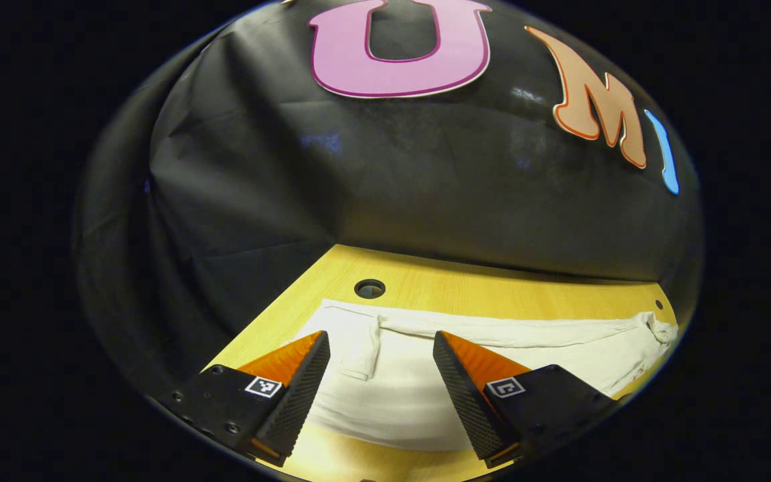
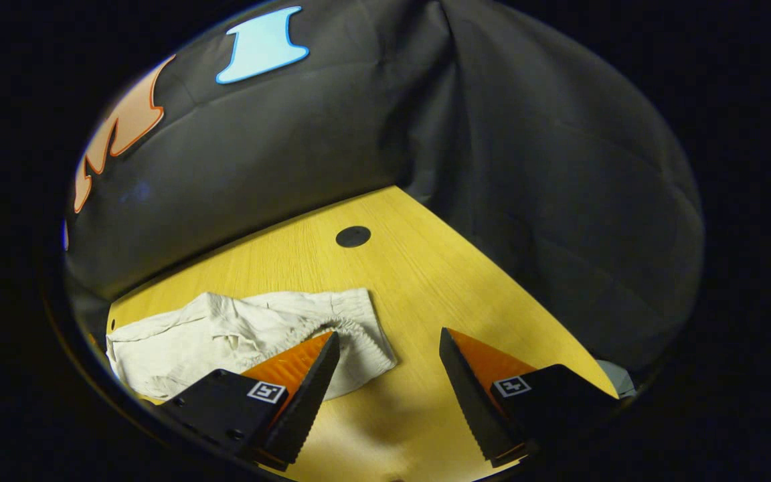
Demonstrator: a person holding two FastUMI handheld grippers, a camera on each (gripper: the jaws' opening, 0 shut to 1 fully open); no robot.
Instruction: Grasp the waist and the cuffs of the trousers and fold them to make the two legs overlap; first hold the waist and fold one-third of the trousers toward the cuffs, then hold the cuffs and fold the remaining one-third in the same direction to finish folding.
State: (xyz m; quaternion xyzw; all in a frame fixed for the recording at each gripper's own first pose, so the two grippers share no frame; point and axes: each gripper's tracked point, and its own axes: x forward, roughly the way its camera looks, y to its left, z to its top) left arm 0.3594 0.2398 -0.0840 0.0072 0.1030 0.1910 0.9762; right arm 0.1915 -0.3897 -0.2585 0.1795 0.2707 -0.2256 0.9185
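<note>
The trousers (image 1: 492, 348) lie flat and stretched out across the wooden table (image 1: 466, 284), pale cloth running sideways in my left gripper view, cuff end nearest that camera. In my right gripper view the same trousers (image 2: 225, 335) show their gathered waistband (elastic, ribbed) at the near edge. My left gripper (image 1: 381, 351) hangs over the cloth with fingers spread wide, pinching nothing. My right gripper (image 2: 389, 348) is likewise spread, one finger over the waistband, the other over bare table (image 2: 425, 268).
</note>
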